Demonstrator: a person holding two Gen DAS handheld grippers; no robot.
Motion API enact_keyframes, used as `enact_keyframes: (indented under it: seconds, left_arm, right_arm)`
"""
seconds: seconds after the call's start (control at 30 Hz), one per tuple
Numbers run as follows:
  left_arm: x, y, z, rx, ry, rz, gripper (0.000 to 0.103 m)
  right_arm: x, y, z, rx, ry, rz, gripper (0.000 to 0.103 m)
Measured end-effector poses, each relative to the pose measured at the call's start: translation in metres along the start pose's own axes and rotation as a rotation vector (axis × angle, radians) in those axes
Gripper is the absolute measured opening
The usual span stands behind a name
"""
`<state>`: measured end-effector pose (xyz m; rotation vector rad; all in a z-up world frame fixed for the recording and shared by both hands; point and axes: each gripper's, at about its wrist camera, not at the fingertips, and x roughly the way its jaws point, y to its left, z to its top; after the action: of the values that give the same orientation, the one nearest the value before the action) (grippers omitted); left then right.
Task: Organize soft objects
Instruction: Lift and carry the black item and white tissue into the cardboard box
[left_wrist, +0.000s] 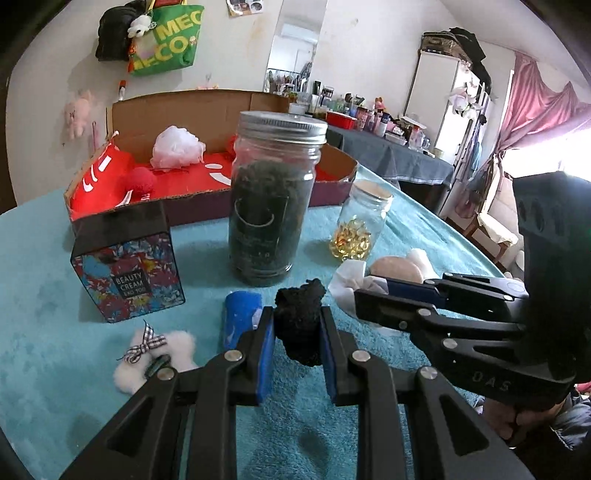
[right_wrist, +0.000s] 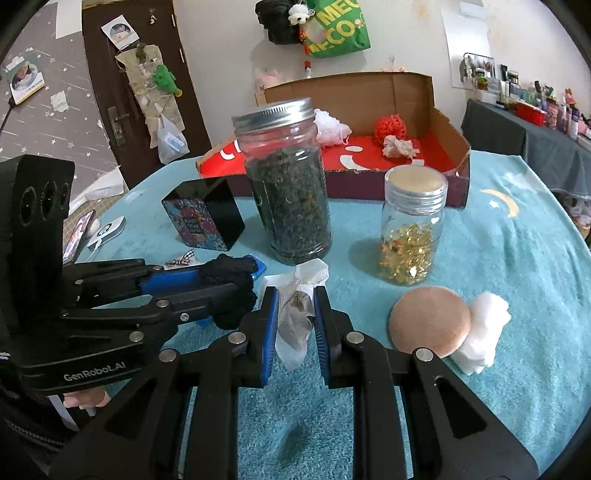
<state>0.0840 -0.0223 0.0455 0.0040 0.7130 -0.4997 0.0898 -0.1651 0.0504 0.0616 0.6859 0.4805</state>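
Left gripper (left_wrist: 297, 328) clenched on a squashy black knit wad (left_wrist: 300, 325), right gripper (right_wrist: 295, 321) pinching a flimsy white mesh pouch (right_wrist: 295, 314) mid-body; both look featherlight

Both wrist views look forward and downward, close over the table (left_wrist: 55, 258); both share the tall jar (left_wrist: 275, 206) and box (right_wrist: 424, 110).
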Motion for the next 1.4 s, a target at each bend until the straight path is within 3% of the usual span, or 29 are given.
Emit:
enact_keyframes:
  seconds: [0.53,0.93,1.4]
  left_arm:
    - [0.004,0.000,-0.002,-0.001,0.021,0.005,0.024]
    - [-0.027,0.028,0.003,-0.066,0.000,0.033,0.024]
    - [-0.057,0.090,0.001,-0.161,0.009,0.197,0.024]
  right_arm:
    - [0.005,0.004,-0.002,-0.012,0.024,0.006,0.018]
    - [-0.007,-0.009,-0.003,-0.011,0.006,-0.038,0.018]
    - [-0.027,-0.043,0.005,0.017,-0.012,-0.157,0.018]
